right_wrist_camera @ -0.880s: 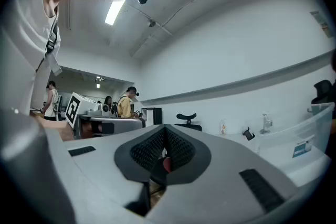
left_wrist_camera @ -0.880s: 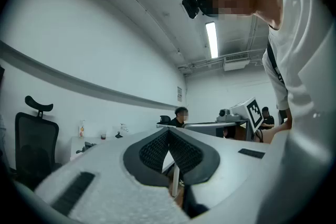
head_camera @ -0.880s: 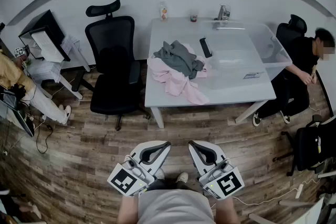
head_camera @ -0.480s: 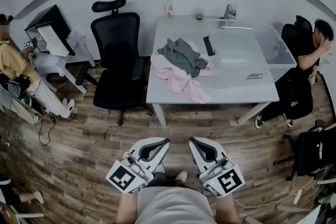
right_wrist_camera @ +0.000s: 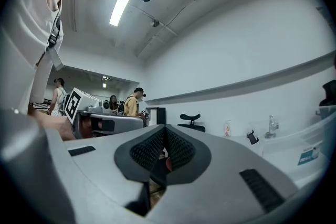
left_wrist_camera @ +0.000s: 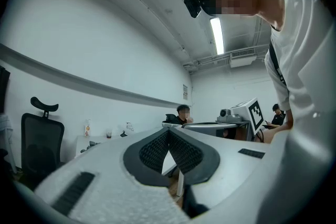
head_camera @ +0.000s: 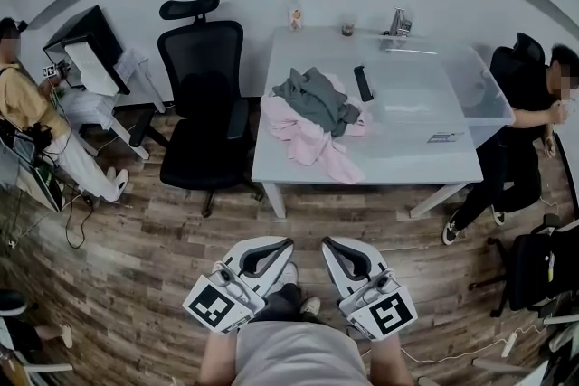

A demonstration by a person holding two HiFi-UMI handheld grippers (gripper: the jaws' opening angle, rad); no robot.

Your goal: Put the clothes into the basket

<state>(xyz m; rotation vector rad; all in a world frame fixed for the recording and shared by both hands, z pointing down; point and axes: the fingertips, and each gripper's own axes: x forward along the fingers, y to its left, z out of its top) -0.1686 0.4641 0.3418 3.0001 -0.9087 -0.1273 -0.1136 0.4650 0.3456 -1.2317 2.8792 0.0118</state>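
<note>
Currently: left gripper (head_camera: 288, 242), jaws pressed together on nothing, held low at the person's waist. Right gripper (head_camera: 326, 241), likewise closed and empty. Clothes (head_camera: 312, 115), grey over pink, heaped on the white table (head_camera: 398, 160), well apart from both grippers, pink hem drooping over the near edge. Clear basket (head_camera: 488, 99), just right of the heap. Risk: pinching one layer may drag the rest to the floor. Against the earlier frames: heap and grippers unchanged; the seated person (head_camera: 529, 104) has shifted.
</note>
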